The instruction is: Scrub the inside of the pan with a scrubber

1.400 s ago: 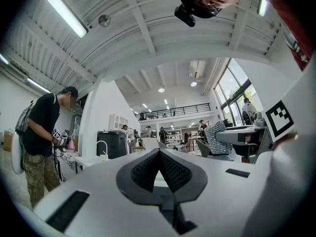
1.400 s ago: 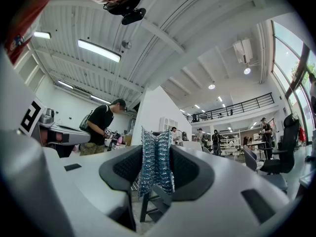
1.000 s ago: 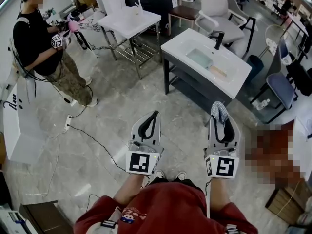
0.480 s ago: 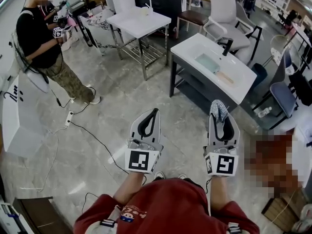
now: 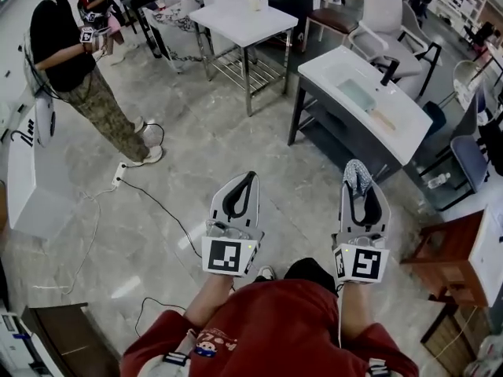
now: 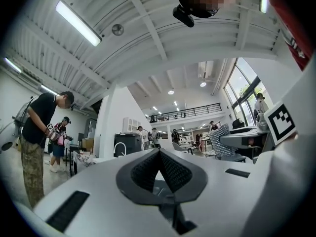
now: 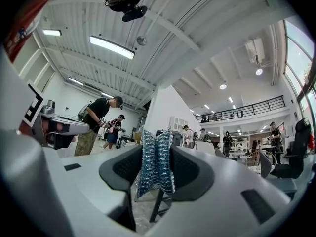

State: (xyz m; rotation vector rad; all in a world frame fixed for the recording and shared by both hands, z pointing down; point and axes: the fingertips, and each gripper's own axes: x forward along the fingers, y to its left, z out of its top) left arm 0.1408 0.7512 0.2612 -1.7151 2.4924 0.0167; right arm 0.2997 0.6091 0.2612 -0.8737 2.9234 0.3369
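Observation:
In the head view both grippers are held out over the floor in front of the person. My left gripper (image 5: 250, 177) is shut with nothing in it; in the left gripper view its dark pads (image 6: 148, 169) meet at the tip. My right gripper (image 5: 355, 168) is shut on a silvery-blue mesh scrubber (image 5: 357, 179), which stands upright between the pads in the right gripper view (image 7: 155, 163). Ahead to the right stands a white sink stand (image 5: 338, 65). In its basin lies a pale green squarish pan with a wooden handle (image 5: 359, 96). Both grippers are well short of it.
A black tap (image 5: 386, 71) rises at the sink's far side. A white table (image 5: 245, 16) and a white chair (image 5: 389, 18) stand beyond. A person in a black shirt (image 5: 56, 42) stands at the far left. A cable (image 5: 161, 210) crosses the floor; a brown cabinet (image 5: 446, 259) is at right.
The view has advanced and turned: the sink stand and white table have slid right and up in view. Both grippers keep their pose and stay shut, the scrubber still held.

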